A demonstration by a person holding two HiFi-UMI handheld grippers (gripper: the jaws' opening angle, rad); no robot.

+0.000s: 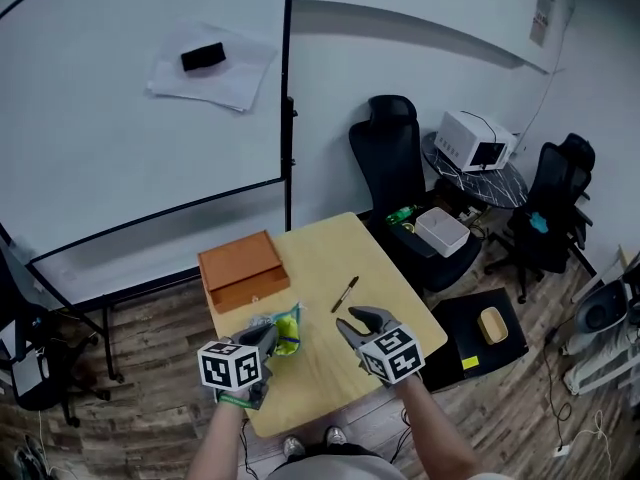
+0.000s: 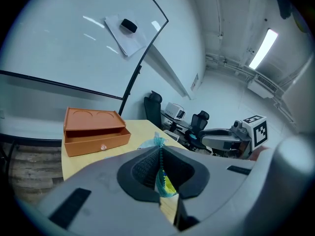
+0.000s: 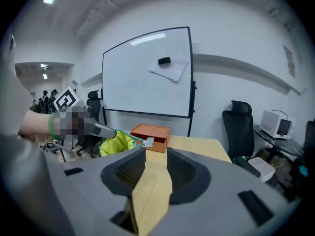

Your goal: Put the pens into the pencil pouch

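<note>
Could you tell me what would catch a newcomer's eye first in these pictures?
The yellow-green pouch pinched in the left gripper above the wooden table stands out first. Beside it the right gripper hangs open and empty, a dark pen lying on the table just beyond.

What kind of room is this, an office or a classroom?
Most likely an office or meeting room: a big whiteboard on a stand, black swivel office chairs against the wall, and a small wooden table on a wood-look floor.

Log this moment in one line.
left gripper: shut on pencil pouch | right gripper: open, empty | pen: on table
</note>
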